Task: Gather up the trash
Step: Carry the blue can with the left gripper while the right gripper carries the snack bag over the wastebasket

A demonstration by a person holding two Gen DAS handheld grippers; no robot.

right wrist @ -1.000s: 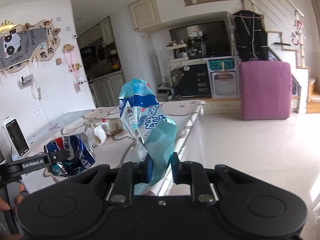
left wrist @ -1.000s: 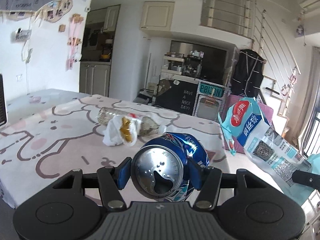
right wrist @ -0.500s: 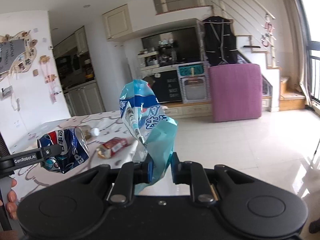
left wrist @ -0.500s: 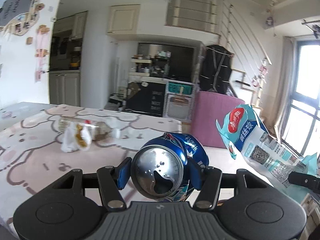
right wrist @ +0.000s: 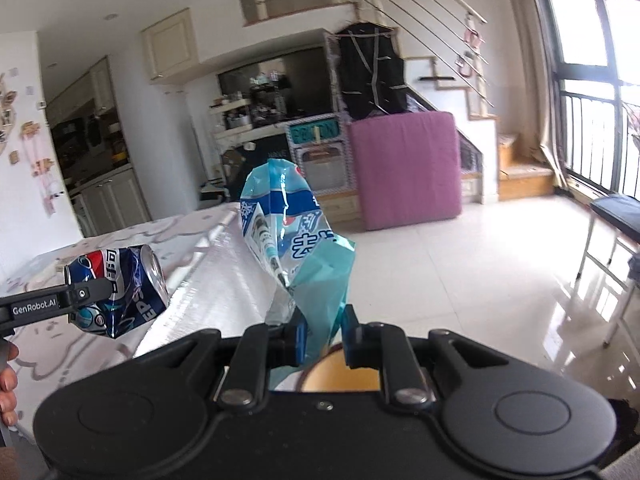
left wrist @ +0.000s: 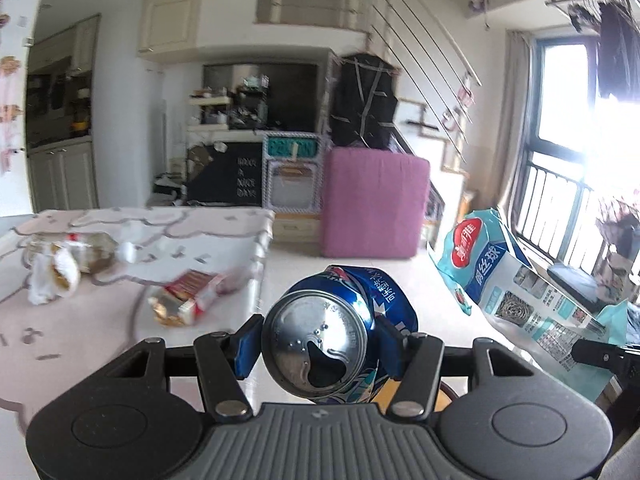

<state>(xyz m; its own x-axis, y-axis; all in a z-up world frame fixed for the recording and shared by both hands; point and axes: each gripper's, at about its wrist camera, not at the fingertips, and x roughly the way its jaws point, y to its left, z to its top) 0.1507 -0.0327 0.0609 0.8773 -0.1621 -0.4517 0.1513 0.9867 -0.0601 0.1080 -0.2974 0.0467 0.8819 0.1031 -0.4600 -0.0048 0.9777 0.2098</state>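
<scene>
The crushed blue soda can (left wrist: pixel 338 332) sits clamped sideways between the pads of the left gripper (left wrist: pixel 320 346), its opened top facing the camera, carried in the air just off the counter's right edge and over the pale floor. Beside it, the right gripper (right wrist: pixel 323 336) is pinched tight on the teal tail of a blue-and-white plastic package (right wrist: pixel 290 232), which stands up from the jaws, also clear of the counter (left wrist: pixel 120 320). So two pieces of trash are picked up and in transit — neither is dropped anywhere yet. A rounded orange-brown rim (right wrist: pixel 340 372) shows directly below both grippers; it may be a bin, but too little of it is in view to say. Left behind on the counter are a red-and-gold wrapper (left wrist: pixel 188 298) near the right edge, and farther toward the left edge a clear plastic bottle (left wrist: pixel 76 248) lying on its side with a crumpled white bag (left wrist: pixel 52 280) touching it. By my reading the job is roughly half done: both held pieces need releasing, then three more need fetching — the bottle probably the bulkiest.
</scene>
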